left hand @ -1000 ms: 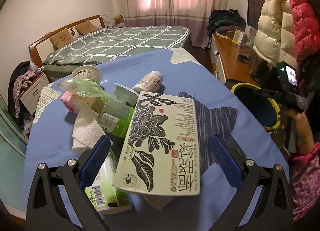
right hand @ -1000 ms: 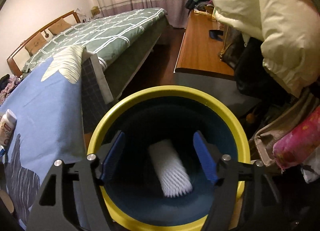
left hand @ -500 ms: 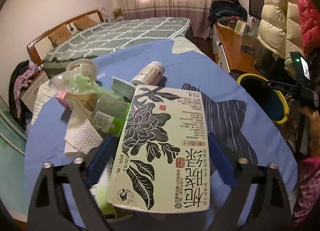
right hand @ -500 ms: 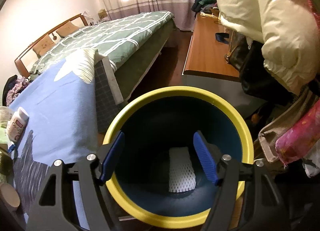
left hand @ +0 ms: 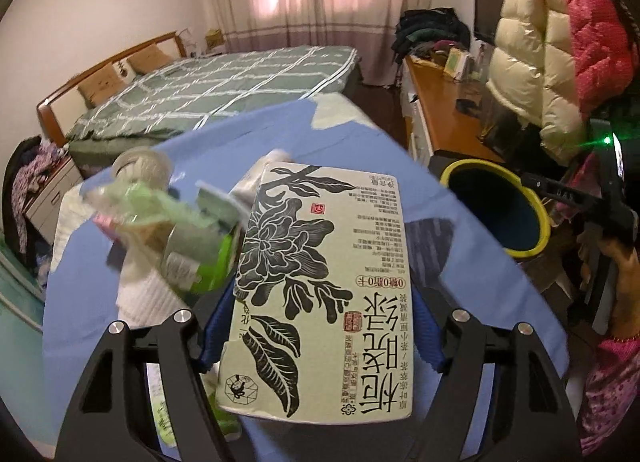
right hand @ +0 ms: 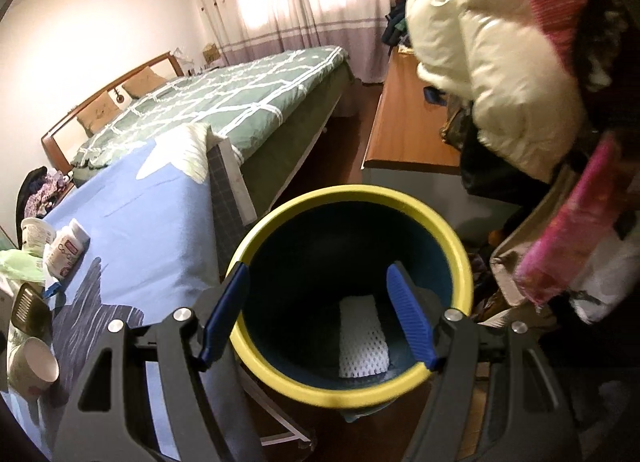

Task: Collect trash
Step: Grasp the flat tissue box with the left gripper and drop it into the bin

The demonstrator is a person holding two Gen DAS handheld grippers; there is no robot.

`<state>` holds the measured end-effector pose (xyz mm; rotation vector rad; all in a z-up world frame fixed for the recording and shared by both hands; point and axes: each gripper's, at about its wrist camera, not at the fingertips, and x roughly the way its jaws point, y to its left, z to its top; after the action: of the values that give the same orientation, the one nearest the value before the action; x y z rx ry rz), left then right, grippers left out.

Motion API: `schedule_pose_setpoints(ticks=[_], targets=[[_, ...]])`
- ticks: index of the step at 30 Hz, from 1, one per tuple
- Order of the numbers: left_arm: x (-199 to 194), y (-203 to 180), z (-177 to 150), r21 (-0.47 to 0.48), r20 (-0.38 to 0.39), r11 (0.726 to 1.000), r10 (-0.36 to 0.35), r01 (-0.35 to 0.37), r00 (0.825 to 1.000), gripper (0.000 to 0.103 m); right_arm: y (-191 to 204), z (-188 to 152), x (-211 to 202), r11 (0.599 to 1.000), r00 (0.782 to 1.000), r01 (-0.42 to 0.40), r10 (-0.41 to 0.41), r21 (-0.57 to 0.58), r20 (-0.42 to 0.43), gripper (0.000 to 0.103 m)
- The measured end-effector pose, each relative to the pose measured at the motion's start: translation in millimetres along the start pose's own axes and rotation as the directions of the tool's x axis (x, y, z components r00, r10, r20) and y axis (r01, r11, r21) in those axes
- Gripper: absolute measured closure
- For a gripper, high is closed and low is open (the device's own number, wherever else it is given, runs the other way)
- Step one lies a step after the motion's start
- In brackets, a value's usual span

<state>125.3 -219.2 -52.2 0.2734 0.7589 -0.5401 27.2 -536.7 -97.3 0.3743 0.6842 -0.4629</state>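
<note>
Trash carton [left hand: 320, 286], pale green with black flower print and Chinese text, sits between the 2 blue pads of the left gripper [left hand: 320, 334]; jaws closed onto its sides, carton lifted above the blue cloth [left hand: 360, 141], long axis pointing toward 12 o'clock. More trash in a blurred heap at 10 o'clock of the carton: green plastic bag [left hand: 140, 201], green-label bottle [left hand: 200, 258], white tissue [left hand: 144, 294], a paper cup [left hand: 140, 165] behind them. Bin [left hand: 496, 213], yellow rim and dark blue inside, at 3 o'clock in the left view, off the cloth edge, beside the wooden desk [left hand: 440, 109].

Right gripper [right hand: 316, 314] jaws spread wide, holding nothing, poised over the bin [right hand: 460, 254] mouth, 1 blue pad outside the rim at 9 o'clock and 1 inside it. White mesh foam sleeve [right hand: 362, 338] lies on the bin bottom. At 9 o'clock in the right view on the cloth: white bottle [right hand: 66, 254], cup, another paper cup [right hand: 30, 366] at 8 o'clock. Bed [right hand: 240, 101] at 11 o'clock; puffy cream jacket [right hand: 500, 61] hanging at 1 o'clock.
</note>
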Motion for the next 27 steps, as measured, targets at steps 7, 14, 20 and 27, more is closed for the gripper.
schedule_pose_setpoints(ticks=[7, 14, 20, 27], targets=[[21.2, -49.1, 29.1, 0.066, 0.007, 0.994, -0.088, 0.087, 0.996, 0.03, -18.6, -10.3, -40.2, 1.0, 0.998, 0.01, -0.011, 0.02, 0.067, 0.031], [62.7, -129.9, 58.1, 0.16, -0.03, 0.969, -0.184, 0.186, 0.983, 0.03, -43.0, -18.6, -72.5, 0.998, 0.991, 0.04, -0.046, 0.046, 0.125, 0.03], [107.3, -183.8, 77.9, 0.21, -0.09, 0.95, -0.215, 0.23, 0.972, 0.03, -66.2, -24.0, -90.5, 0.995, 0.986, 0.052, -0.064, 0.08, 0.157, 0.026], [151.8, -228.2, 98.0, 0.242, -0.127, 0.939, -0.22, 0.245, 0.967, 0.029, -77.6, -29.8, -89.0, 0.995, 0.987, 0.057, -0.069, 0.088, 0.146, 0.026]])
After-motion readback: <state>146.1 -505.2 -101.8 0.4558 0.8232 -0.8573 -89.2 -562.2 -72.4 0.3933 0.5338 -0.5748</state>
